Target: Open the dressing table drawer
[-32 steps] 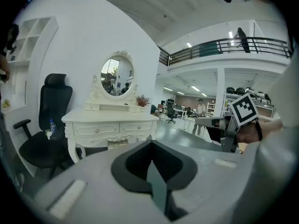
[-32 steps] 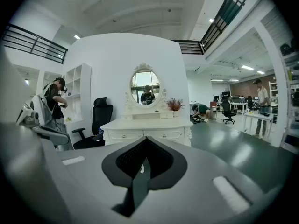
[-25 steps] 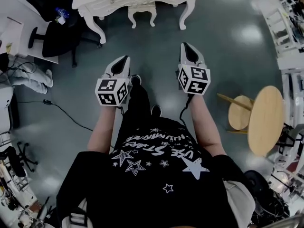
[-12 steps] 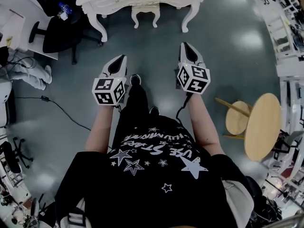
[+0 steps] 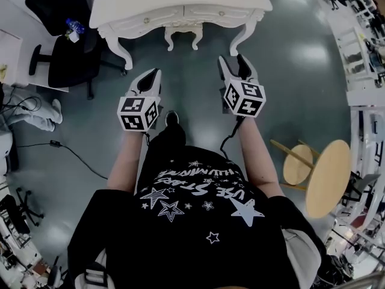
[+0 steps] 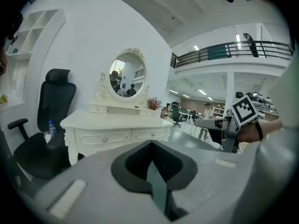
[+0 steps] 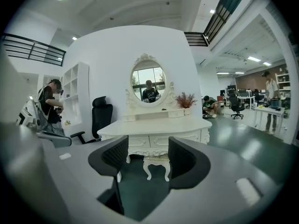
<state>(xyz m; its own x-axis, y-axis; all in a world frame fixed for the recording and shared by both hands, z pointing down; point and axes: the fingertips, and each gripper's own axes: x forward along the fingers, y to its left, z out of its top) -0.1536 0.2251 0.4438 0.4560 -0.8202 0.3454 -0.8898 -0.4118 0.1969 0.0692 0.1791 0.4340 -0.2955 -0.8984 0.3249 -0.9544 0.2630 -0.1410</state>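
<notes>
White carved dressing table (image 5: 180,5) stands far ahead by wall, well apart from both grippers. Curved legs, moulded relief on front. Two drawers (image 6: 103,137) side by side, both shut, each with small round knob. Oval mirror (image 7: 146,84) in ornate frame on top. Small white carved stool (image 5: 181,34) under table. Left gripper (image 5: 155,74): ribbed black pads pressed together, nothing between. Right gripper (image 5: 233,62): pads spread, empty.

The shirt (image 5: 192,205) carries white print among stars: the words "USE" and "STARS" can be made out. A smaller line beside them is too blurred to read.
</notes>
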